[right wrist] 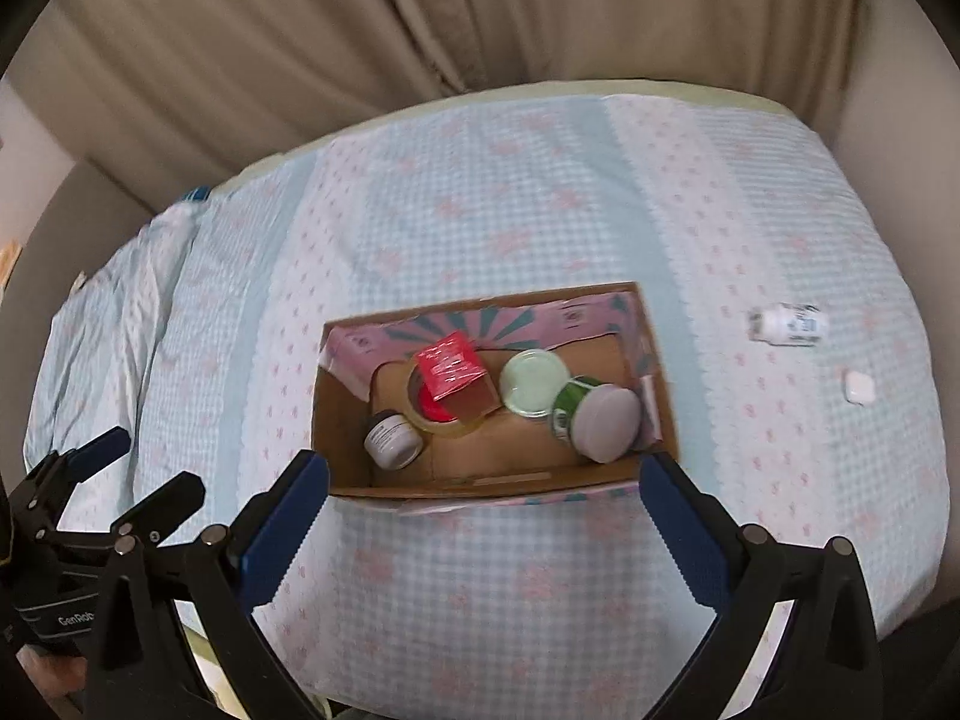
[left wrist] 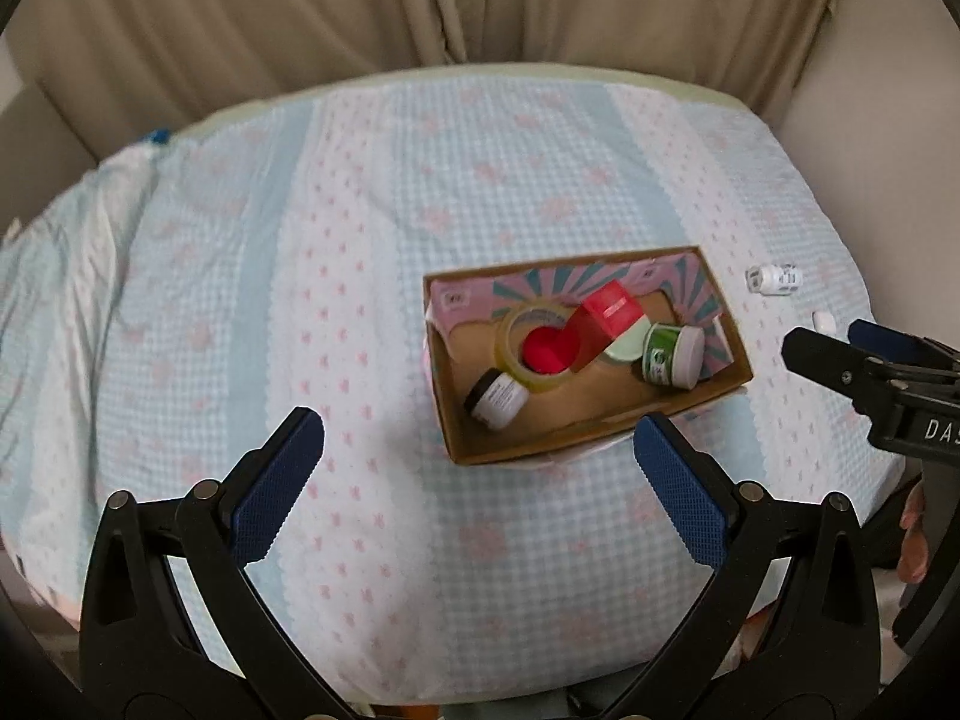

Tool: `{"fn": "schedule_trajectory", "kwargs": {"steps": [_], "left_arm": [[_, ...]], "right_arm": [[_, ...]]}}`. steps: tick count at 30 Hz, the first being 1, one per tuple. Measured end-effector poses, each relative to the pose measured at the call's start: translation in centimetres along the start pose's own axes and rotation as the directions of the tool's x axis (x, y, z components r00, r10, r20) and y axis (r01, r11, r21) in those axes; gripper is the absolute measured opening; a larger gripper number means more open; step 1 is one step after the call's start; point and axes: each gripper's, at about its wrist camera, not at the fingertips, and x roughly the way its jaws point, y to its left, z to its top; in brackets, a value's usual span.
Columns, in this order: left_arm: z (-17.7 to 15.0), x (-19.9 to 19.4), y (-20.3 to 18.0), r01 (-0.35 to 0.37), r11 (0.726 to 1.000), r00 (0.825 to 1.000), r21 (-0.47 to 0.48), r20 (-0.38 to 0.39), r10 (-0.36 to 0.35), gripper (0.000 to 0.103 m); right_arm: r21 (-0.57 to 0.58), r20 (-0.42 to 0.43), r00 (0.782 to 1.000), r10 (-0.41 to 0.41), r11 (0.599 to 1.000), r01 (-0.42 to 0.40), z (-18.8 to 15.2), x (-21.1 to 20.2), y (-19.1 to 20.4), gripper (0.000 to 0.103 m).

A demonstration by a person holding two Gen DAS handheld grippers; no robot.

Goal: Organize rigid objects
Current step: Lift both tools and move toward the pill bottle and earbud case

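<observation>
An open cardboard box [left wrist: 591,432] [right wrist: 480,480] sits on the bed. It holds a tape roll [left wrist: 528,354] [right wrist: 447,417], a red box [left wrist: 612,309] [right wrist: 450,366], a green jar [left wrist: 669,354] [right wrist: 591,414], a small white jar with a dark lid [left wrist: 497,399] [right wrist: 393,439] and a pale green lid [right wrist: 533,383]. A white bottle [left wrist: 774,279] [right wrist: 787,324] and a small white object [left wrist: 823,320] [right wrist: 858,387] lie on the cover right of the box. My left gripper [left wrist: 479,456] is open and empty, left of and in front of the box. My right gripper [right wrist: 485,498] is open and empty, just in front of the box.
The bed has a light blue and white cover with pink bows [left wrist: 360,240]. Beige curtains [left wrist: 480,0] hang behind the bed. The cover is rumpled at the far left [left wrist: 72,252]. The right gripper shows at the right edge of the left wrist view [left wrist: 864,360].
</observation>
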Motion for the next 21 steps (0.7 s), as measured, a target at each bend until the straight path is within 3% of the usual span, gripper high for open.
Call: {"fn": "schedule_trajectory", "kwargs": {"steps": [5,11,15,21], "left_arm": [[0.9,-1.5,-3.5,0.010,1.000,1.000,0.021,0.029,-0.011,0.103],[2.4,-1.4,-10.4,0.017,0.998,0.998,0.061,0.060,-0.021,0.103],[3.6,-0.9,-17.6,-0.005,0.994,0.993,0.108,0.118,-0.008,0.103],[5.8,3.0,-29.1,0.017,0.978,0.995,0.209,0.094,-0.037,0.103]], "right_arm": [[0.044,0.055,0.998,-0.032,0.999,0.029,0.3,-3.0,-3.3,0.103],[0.092,0.111,0.990,-0.092,0.992,0.082,0.6,-5.8,-10.2,0.103],[0.108,0.117,0.982,-0.150,0.985,0.137,0.9,-6.6,-17.1,0.103],[0.102,0.083,0.970,-0.229,0.970,0.221,0.5,-5.8,-27.3,0.103]]}}
